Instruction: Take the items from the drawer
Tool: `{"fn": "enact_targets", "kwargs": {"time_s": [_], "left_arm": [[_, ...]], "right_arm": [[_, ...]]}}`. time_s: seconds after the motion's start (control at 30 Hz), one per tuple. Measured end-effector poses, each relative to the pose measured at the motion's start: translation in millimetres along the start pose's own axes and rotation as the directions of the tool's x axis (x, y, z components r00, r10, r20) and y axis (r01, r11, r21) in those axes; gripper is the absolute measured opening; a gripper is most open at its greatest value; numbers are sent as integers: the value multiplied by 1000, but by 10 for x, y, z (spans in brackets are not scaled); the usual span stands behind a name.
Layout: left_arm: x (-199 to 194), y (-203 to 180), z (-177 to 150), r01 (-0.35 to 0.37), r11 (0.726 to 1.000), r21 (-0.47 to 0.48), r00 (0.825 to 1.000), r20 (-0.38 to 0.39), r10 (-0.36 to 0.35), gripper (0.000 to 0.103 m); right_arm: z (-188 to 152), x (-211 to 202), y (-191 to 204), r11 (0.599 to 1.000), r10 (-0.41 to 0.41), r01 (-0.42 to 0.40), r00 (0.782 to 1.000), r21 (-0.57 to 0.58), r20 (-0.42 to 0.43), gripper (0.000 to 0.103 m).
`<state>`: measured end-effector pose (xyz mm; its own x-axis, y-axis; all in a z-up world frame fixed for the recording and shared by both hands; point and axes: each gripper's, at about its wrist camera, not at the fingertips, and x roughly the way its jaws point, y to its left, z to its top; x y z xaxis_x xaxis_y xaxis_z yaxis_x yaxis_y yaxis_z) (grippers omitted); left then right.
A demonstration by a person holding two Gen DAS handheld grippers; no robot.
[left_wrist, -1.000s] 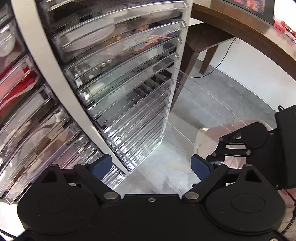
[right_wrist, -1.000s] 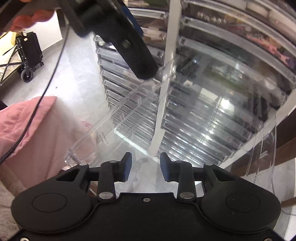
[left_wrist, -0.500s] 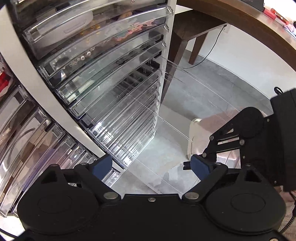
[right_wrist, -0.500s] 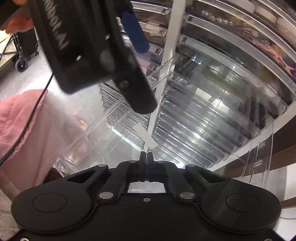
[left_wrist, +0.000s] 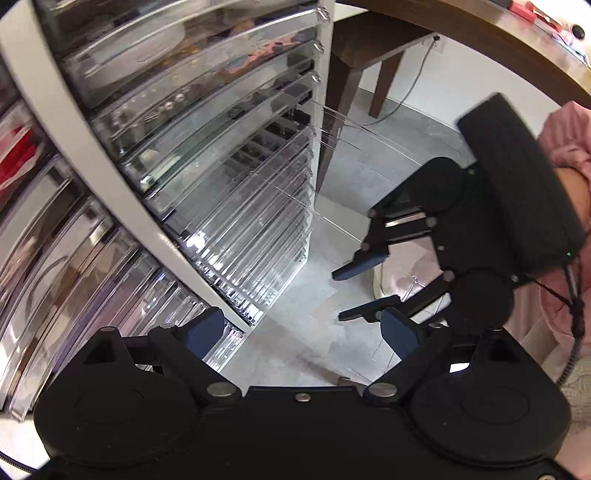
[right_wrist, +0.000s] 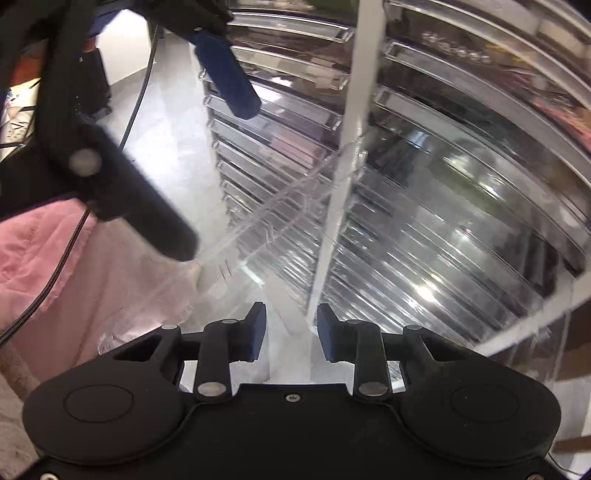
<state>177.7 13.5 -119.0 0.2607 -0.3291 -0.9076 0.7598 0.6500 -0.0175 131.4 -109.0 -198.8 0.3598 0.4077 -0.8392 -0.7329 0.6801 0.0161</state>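
A white-framed cabinet (left_wrist: 110,162) holds stacks of clear plastic drawers. One clear drawer (left_wrist: 347,136) is pulled out over the grey floor, and its thin walls (right_wrist: 258,229) barely show. My left gripper (left_wrist: 303,332) is open and holds nothing, close to the cabinet's lower drawers. My right gripper (left_wrist: 347,291) is open above the pulled-out drawer's floor. In the right wrist view my right gripper (right_wrist: 291,332) is open over a pale, blurred strip (right_wrist: 284,306) that I cannot identify. My left gripper (right_wrist: 212,177) hangs at the upper left.
A dark wooden table (left_wrist: 461,33) with a leg (left_wrist: 384,85) stands behind the cabinet, and a cable (left_wrist: 402,96) runs down the wall. A person's pink sleeve (left_wrist: 569,147) is at the right edge. Grey floor (left_wrist: 399,155) lies below.
My right gripper was open a second ago, was shut on a thin white strip half a second ago, and is open again now. The left wrist view has drawn back from the cabinet.
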Motion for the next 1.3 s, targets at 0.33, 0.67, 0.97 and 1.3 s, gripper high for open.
{"fn": "enact_targets", "kwargs": {"time_s": [0.33,0.67,0.97,1.3], "left_arm": [[-293,92,-251,4,997,-78,997,78,2,92],[-190,-40,-298,26,997,-68,994,105,-19,92],[-98,-115,-207,58,998,-2,997,52,-58,92],[578,-345,106,111,906,407,988,-139,-59,53]], "right_arm": [[98,-39,91,998,-19,11,991,-67,-133,0],[42,-157,29,999,-14,11,998,-52,-62,19],[306,101,-76,989,61,-86,978,-117,-200,10],[164,23,-185,989,91,-107,983,-99,-158,6]]}}
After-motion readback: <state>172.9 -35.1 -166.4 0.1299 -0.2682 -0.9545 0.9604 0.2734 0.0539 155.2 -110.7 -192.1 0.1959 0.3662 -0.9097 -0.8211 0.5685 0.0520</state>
